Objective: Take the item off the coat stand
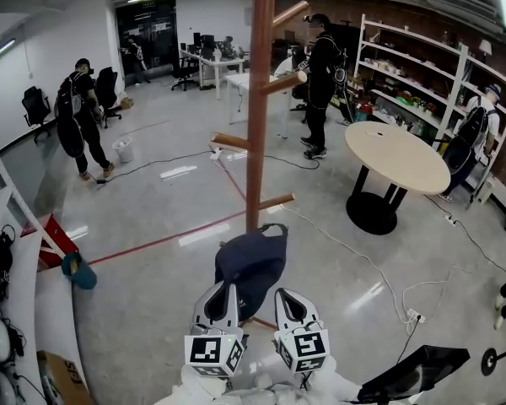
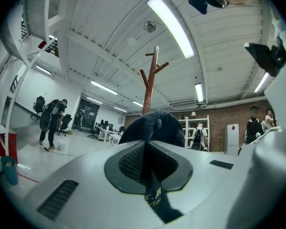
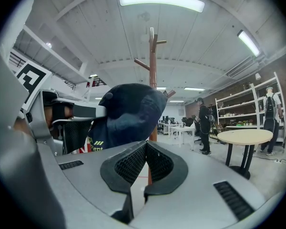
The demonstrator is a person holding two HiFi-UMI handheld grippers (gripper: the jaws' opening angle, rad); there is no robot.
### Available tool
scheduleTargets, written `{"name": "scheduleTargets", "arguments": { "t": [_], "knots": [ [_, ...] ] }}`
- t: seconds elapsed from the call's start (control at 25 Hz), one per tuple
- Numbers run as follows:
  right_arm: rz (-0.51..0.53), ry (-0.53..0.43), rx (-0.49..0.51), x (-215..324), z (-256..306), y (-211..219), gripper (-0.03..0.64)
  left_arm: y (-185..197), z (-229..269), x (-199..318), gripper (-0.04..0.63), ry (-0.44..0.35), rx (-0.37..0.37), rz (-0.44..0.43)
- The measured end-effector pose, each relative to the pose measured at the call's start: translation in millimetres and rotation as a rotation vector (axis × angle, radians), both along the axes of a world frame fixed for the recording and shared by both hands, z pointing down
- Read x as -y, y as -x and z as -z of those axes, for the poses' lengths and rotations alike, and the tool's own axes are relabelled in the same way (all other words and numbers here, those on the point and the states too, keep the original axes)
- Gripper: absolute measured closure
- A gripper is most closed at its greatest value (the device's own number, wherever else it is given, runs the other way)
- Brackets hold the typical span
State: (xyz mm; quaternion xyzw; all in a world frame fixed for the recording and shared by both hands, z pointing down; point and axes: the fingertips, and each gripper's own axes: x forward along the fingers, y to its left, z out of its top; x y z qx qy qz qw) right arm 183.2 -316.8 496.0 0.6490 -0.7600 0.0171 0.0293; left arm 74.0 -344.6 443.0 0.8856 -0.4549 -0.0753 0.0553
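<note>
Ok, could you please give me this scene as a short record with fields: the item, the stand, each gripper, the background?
item: dark blue cap, on no peg
stand: wooden coat stand, visible pegs bare
left gripper: shut on the cap
right gripper: jaws together, nothing between them, beside the cap
background: round table, people standing

- The room is brightly lit by long white ceiling tube lights (image 3: pixel 161 0).
- Pale glare is reflected on the glossy grey floor (image 1: pixel 152 218).
- Edges are bowed by fisheye distortion; corners are darkened.
</note>
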Motion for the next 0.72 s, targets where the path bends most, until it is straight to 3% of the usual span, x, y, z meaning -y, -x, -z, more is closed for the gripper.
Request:
{"name": "scheduleTargets", "arguments": {
  "t": [0.72],
  "knots": [
    [-0.021, 0.000, 0.003, -33, 3, 50, 0.607, 37, 7, -37, 0.586, -0.011, -0.001, -0.058]
  ]
}}
